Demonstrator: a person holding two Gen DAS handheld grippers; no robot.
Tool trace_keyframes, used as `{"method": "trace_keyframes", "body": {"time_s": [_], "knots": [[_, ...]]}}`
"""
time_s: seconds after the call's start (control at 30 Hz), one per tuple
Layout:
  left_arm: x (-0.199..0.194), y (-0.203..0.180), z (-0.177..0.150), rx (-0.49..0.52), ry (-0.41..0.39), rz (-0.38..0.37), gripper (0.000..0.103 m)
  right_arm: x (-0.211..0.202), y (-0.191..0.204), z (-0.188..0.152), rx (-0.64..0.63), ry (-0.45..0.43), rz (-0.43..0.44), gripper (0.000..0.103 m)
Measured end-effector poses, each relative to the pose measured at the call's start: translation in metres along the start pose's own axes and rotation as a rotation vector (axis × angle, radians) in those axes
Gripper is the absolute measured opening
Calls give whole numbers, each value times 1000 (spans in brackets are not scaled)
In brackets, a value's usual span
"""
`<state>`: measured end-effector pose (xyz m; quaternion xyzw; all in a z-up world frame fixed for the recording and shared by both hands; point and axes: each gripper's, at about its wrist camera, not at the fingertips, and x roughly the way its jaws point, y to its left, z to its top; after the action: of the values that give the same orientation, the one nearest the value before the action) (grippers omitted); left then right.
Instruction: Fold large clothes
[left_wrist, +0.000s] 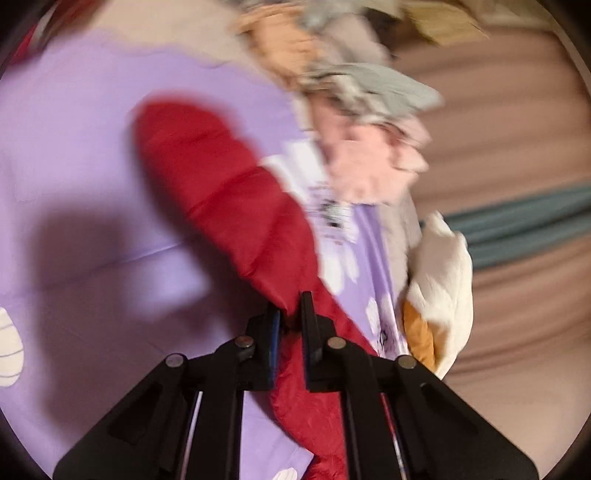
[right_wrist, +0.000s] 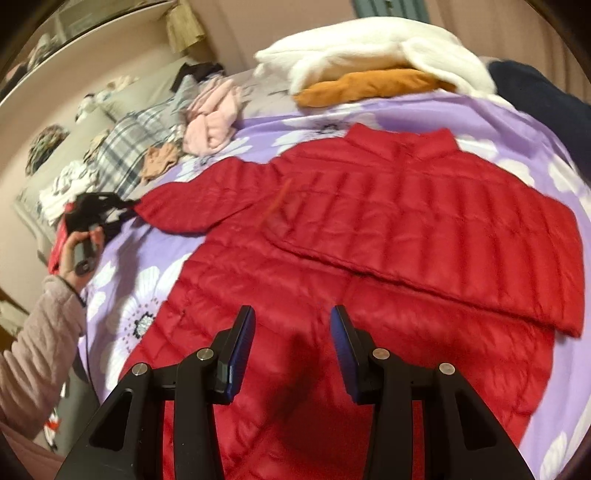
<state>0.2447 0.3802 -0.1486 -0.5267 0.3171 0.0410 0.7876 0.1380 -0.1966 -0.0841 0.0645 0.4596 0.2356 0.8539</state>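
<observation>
Red quilted puffer jacket (right_wrist: 388, 236) lies spread flat on a bed covered by a lilac sheet printed with white flowers (right_wrist: 133, 295), its collar toward the far side. One side of the jacket is folded across the chest, and the other sleeve (left_wrist: 221, 192) stretches out to the left in the right wrist view.

The left tongs (left_wrist: 290, 314) are clamped together on the cuff end of that sleeve, red fabric pinched between the black fingers. In the right wrist view a hand (right_wrist: 79, 254) in a fluffy pale pink sleeve (right_wrist: 33, 354) holds these tongs at the sleeve's end, by the bed's left edge.

The right tongs (right_wrist: 291, 325) hang over the jacket's lower part with their jaws partly apart and nothing between them; I cannot tell whether they touch the fabric.

At the far side of the bed lie a white fleece garment (right_wrist: 369, 48) on top of an orange garment (right_wrist: 369, 86), a crumpled pink garment (right_wrist: 212, 122), and a grey plaid garment (right_wrist: 125, 147). The left wrist view is blurred.
</observation>
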Motion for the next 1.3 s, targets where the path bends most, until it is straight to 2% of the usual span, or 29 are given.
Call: {"method": "trace_keyframes", "body": {"time_s": [0.17, 0.33, 0.47, 0.53, 0.67, 0.8, 0.83, 0.87, 0.93, 1.0, 1.07, 1.13, 1.2, 1.3], "knots": [[-27, -84, -26, 280, -50, 1, 6, -8, -7, -8, 48, -19, 11, 42], [-39, -175, -81, 568, -71, -18, 7, -18, -15, -15, 76, -42, 21, 42], [-31, -239, -145, 769, -22, -74, 9, -31, -26, -24, 107, -72, 21, 43], [-15, -263, -184, 843, 37, -92, 10, -37, -32, -29, 124, -81, 8, 44], [27, -283, -253, 941, 175, -81, 11, -47, -51, -42, 173, -97, -1, 44], [78, -283, -325, 1035, 354, -32, 11, -54, -71, -54, 238, -108, -12, 44], [89, -280, -341, 1061, 399, -17, 18, -55, -76, -56, 252, -112, -11, 44], [99, -278, -356, 1085, 450, 1, 38, -57, -80, -58, 266, -115, -7, 45], [110, -271, -379, 1109, 511, 19, 62, -60, -90, -62, 303, -125, -12, 48], [119, -272, -394, 1129, 566, 8, 66, -63, -98, -65, 329, -138, 4, 50], [121, -268, -403, 1152, 630, -11, 76, -65, -106, -68, 364, -152, 12, 50], [111, -269, -412, 1218, 627, -43, 76, -66, -114, -68, 406, -167, 14, 50], [103, -269, -411, 1242, 612, -53, 77, -68, -120, -69, 436, -185, 18, 50], [89, -257, -394, 1175, 616, -80, 81, -68, -126, -66, 474, -207, 49, 50]]}}
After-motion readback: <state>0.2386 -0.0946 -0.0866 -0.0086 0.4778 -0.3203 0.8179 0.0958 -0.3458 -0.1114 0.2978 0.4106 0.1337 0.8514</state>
